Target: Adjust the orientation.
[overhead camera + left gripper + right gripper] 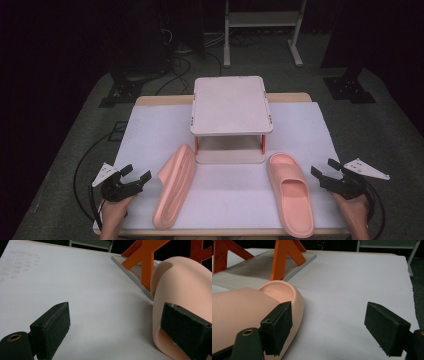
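Two pink slippers lie on the white-covered tabletop point(300, 125) in front of a small two-tier rack point(231, 107); the left slipper point(175, 185) rests tipped on its side, sole edge up, just beside the rack's lower shelf; the right slipper point(291, 192) sits flat and upright, opening upward, heel toward the rack.

The left gripper point(140, 176) is held low at the near left, close beside the left slipper; its fingers point(53, 327) stand wide apart and hold nothing; in the left gripper view one finger overlaps the slipper's strap end, though contact cannot be confirmed. The right gripper point(325, 172) is held near the outer side of the right slipper; its fingers point(278, 327) are likewise spread wide and empty; in the right gripper view one finger stands just beside the slipper's flank.

Assessment: the step in hand appears to be the approach, ahead of any grasp; neither slipper is lifted; both rack shelves are bare, so placement is not yet begun.

Next move, as judged: each gripper should be brought across a slipper wall or strap so that the fingers straddle it, then closed; the tipped left slipper offers its upper edge; the foam is likely to yield, so a firm bite is advisable before lifting toward the rack.
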### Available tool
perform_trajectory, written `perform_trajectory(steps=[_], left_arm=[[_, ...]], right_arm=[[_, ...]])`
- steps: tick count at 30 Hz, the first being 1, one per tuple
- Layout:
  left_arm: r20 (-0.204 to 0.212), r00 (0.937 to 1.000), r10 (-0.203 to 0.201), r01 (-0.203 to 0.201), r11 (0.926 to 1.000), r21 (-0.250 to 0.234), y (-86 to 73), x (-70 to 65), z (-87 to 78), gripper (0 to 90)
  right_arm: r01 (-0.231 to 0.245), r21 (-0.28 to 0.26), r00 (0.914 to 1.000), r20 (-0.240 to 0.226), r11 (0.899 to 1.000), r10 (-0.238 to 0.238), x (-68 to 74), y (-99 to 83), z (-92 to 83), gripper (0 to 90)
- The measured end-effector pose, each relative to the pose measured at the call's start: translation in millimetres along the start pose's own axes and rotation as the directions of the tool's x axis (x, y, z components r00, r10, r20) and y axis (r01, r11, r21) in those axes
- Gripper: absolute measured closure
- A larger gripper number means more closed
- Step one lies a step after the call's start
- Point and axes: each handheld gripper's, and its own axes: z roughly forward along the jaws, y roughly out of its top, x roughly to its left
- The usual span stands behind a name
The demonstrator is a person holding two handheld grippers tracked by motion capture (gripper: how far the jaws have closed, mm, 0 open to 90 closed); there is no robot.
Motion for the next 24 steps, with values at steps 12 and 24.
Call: perform_trajectory(steps=[12,24], left_arm=[[0.009,1.0,0.005,-0.005,0.9999,0.01,-1.5,-1.1,0.4,8.7],[0.011,0.9999,0.012,-0.013,0.9998,0.012,-2.2,-5.1,-0.8,8.7]], right_arm=[[0.001,0.001,1.0,-0.001,1.0,-0.001,-0.6,-0.9,-0.3,21.7],[0.004,0.005,1.0,-0.004,1.0,-0.004,0.5,-1.1,-0.2,21.5]])
